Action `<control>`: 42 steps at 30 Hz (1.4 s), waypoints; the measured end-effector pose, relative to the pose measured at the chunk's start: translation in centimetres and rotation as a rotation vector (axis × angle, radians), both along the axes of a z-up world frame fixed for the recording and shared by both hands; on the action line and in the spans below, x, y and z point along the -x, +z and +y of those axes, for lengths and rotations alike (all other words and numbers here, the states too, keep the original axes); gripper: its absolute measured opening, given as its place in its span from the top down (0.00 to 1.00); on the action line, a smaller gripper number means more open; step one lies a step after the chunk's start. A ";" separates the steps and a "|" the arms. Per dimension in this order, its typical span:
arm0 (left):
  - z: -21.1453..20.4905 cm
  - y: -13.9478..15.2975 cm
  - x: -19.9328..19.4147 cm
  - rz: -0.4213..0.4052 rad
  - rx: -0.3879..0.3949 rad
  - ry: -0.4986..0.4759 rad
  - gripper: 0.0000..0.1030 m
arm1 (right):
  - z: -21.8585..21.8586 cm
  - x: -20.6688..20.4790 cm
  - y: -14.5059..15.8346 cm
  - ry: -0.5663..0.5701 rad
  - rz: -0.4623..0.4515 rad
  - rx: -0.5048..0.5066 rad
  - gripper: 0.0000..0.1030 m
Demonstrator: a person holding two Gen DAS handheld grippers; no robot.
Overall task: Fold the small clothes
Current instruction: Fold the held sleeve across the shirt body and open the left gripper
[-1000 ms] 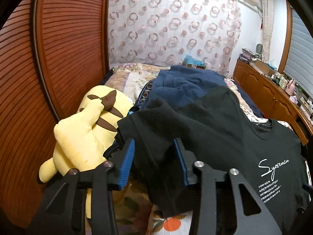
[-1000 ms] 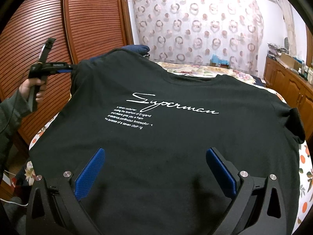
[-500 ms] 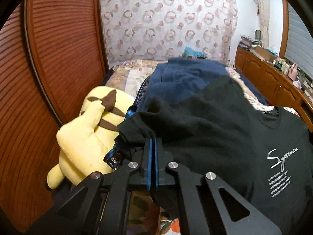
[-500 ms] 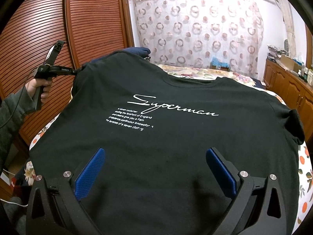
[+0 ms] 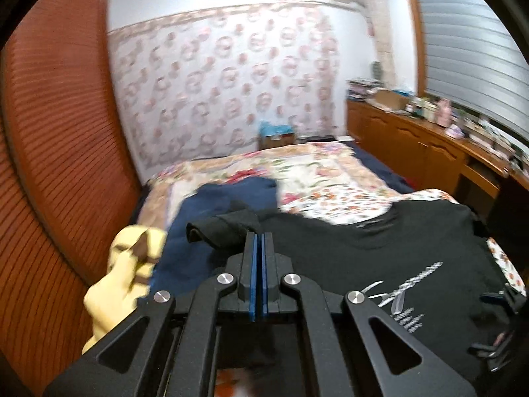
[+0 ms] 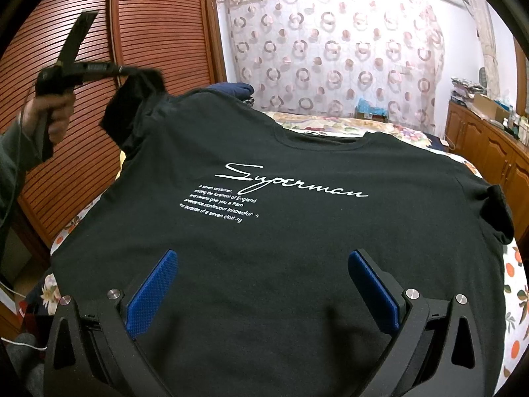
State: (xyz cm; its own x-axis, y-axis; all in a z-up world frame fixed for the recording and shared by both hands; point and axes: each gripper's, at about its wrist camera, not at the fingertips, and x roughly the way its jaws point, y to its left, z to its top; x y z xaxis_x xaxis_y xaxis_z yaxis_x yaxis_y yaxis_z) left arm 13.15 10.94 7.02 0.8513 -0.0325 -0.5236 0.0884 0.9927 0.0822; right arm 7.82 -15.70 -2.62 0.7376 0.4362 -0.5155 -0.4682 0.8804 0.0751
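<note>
A black T-shirt (image 6: 281, 231) with white "Superman" print lies face up on the bed; it also shows in the left wrist view (image 5: 380, 248). My left gripper (image 5: 259, 241) is shut on the shirt's left sleeve (image 5: 221, 228) and holds it lifted above the bed. In the right wrist view the left gripper (image 6: 82, 69) shows at upper left with the sleeve (image 6: 132, 109) hanging from it. My right gripper (image 6: 261, 284) is open and empty, hovering over the shirt's lower hem, pads (image 6: 152, 291) wide apart.
A navy garment (image 5: 211, 231) lies under the shirt's left side. A yellow plush toy (image 5: 122, 274) sits at the bed's left edge by the wooden wardrobe doors (image 6: 148, 49). A floral bedspread (image 5: 314, 178) covers the bed. A wooden dresser (image 5: 429, 145) stands on the right.
My left gripper closed on the sleeve, then lifted it up and away from the bed. The right gripper stayed still and open.
</note>
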 end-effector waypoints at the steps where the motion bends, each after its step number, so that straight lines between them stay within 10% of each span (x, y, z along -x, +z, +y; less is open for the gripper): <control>1: -1.2 0.2 -0.2 0.003 -0.006 -0.024 0.97 | 0.0 0.0 0.0 0.000 0.000 0.000 0.01; 6: -5.7 -0.7 -1.5 0.058 -0.072 -0.097 0.96 | 0.0 0.2 -0.1 -0.004 -0.001 -0.001 0.01; 13: -4.7 -2.7 -0.6 0.105 -0.008 -0.116 0.24 | -0.1 0.1 0.0 0.003 0.002 -0.001 0.01; 30: -3.1 -14.5 2.3 0.285 0.022 -0.036 0.23 | -0.4 -0.6 0.1 0.004 0.030 -0.017 0.01; 42: -2.0 -16.6 2.0 0.354 0.079 -0.020 0.17 | 0.5 -3.5 4.0 0.091 -0.022 0.032 0.16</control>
